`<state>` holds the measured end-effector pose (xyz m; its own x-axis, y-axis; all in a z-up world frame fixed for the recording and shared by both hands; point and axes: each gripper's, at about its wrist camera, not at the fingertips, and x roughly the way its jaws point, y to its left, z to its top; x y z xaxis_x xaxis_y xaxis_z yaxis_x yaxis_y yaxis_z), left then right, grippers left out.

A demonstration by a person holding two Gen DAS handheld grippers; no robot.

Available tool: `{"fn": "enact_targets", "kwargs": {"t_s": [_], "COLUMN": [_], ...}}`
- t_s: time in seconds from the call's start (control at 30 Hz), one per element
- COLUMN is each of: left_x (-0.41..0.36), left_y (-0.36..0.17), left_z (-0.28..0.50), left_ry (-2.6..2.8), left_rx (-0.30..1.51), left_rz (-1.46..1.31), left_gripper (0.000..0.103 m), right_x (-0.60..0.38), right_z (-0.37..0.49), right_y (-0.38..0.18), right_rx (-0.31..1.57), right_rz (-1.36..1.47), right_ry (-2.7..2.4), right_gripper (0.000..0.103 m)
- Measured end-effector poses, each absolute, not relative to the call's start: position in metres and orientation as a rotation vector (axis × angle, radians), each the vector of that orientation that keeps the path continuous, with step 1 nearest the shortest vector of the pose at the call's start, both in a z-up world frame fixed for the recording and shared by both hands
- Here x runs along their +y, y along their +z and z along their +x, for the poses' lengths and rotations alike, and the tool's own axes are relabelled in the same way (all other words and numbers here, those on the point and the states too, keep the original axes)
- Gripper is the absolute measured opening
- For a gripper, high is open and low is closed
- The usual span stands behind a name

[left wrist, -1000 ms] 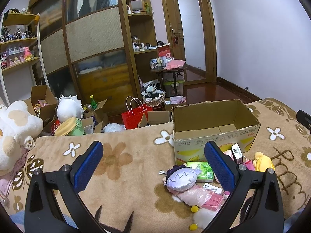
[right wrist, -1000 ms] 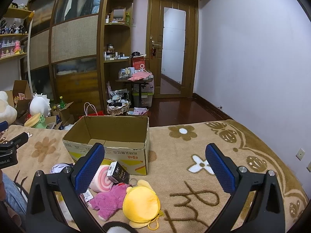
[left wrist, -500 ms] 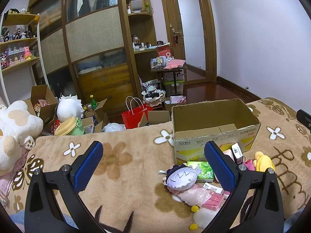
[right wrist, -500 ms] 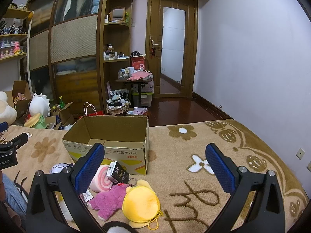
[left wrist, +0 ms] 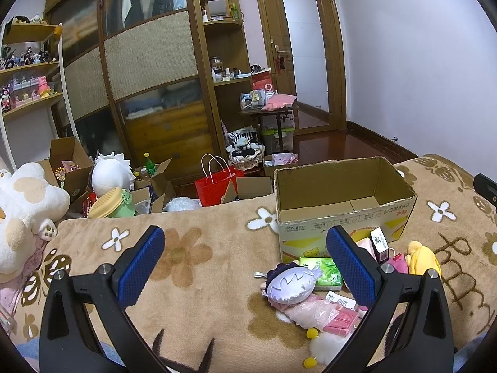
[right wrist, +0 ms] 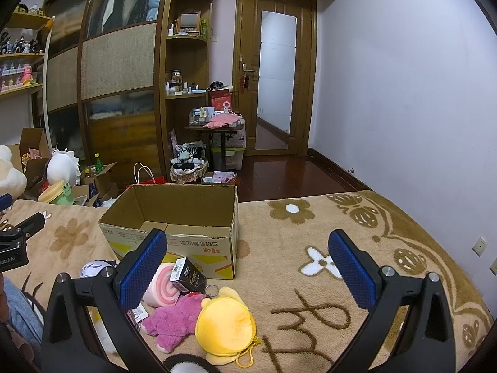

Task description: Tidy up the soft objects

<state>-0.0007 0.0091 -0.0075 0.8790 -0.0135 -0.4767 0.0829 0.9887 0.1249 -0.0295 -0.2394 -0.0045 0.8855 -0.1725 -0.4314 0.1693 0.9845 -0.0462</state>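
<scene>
An open, empty cardboard box (left wrist: 341,199) (right wrist: 174,214) stands on the brown flowered blanket (left wrist: 198,255). In front of it lies a heap of small items: a purple-white plush (left wrist: 292,283), a green tissue pack (left wrist: 323,272), a pink packet (left wrist: 316,312), a yellow plush (right wrist: 226,326) (left wrist: 422,258), a magenta plush (right wrist: 174,320), a pink swirl roll (right wrist: 163,286) and a small black box (right wrist: 188,276). My left gripper (left wrist: 245,264) is open above the blanket, left of the heap. My right gripper (right wrist: 245,267) is open, with the heap at its left finger.
A large white and tan plush (left wrist: 21,211) lies at the blanket's left edge. Beyond the bed are open cartons (left wrist: 71,164), a red bag (left wrist: 217,183), a wardrobe (left wrist: 149,71) and a door (left wrist: 304,56). The other gripper's tip (right wrist: 18,239) shows at left in the right wrist view.
</scene>
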Motion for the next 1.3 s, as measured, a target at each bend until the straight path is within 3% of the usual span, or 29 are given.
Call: {"fn": "enact_targets", "kwargs": {"t_s": [0.63,1.3], "left_x": [0.008,0.009], "left_y": [-0.007,-0.027], "left_z": [0.0,0.056], "left_ry": [-0.048,-0.068], "left_rx": [0.5,0.724], "left_rz": [0.148,0.187], "left_gripper": [0.103,0.103], "right_x": [-0.239,-0.255], "right_z": [-0.03,0.003], "right_y": [-0.006,-0.034], "right_rx": [0.456,0.647], "right_rz": [-0.007,0.022], "right_ry": [-0.178,-0.183], "right_gripper": [0.103,0.103]}}
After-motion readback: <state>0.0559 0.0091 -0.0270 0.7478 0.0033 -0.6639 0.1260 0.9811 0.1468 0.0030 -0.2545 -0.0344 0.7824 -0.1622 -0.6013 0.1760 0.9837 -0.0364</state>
